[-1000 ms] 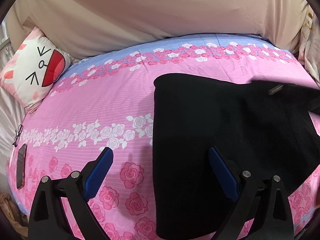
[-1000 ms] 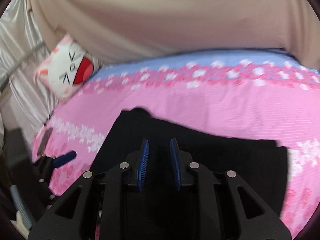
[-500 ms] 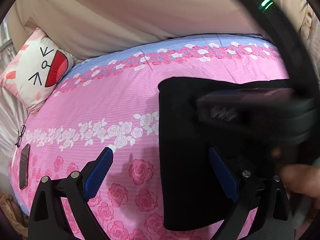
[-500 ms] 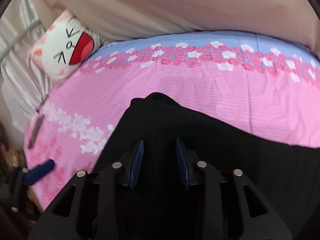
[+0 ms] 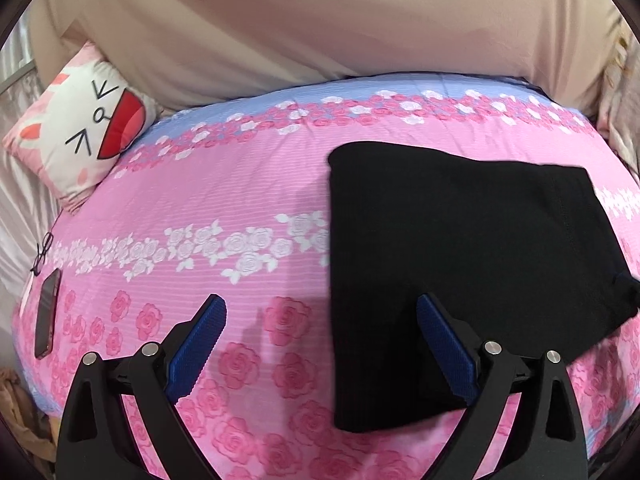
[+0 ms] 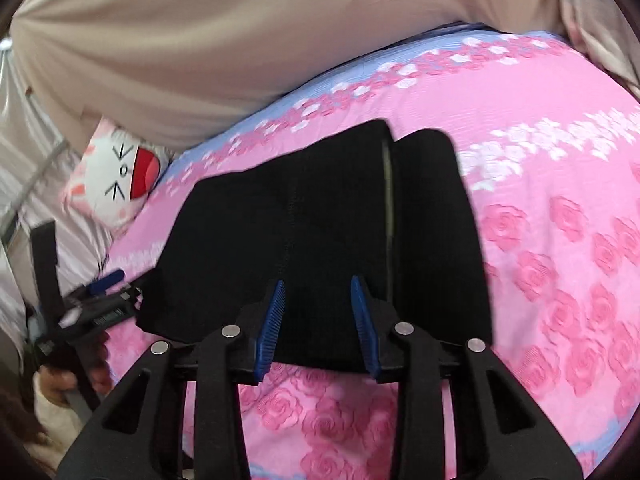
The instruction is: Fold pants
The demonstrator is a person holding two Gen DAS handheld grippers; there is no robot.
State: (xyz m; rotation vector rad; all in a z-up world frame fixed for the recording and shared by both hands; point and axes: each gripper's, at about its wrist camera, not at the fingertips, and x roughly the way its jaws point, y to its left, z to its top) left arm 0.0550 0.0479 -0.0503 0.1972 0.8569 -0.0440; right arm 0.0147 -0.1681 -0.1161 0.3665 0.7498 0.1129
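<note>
Pants [image 5: 460, 248] lie folded into a compact block on the bed [image 5: 224, 184], so you likely have little left. Your left tongs [image 5: 320, 344] are spread wide, empty; your right tongs [image 6: 320, 312] part-spread, pinching nothing.

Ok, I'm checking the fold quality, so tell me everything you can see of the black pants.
The black pants lie folded into a flat, compact, roughly rectangular bundle on the pink rose-print bedspread. The fabric looks soft, matte and knit-like, with a stitched seam across the top layer and a thin gap between two layers. Neither gripper holds them.
</note>
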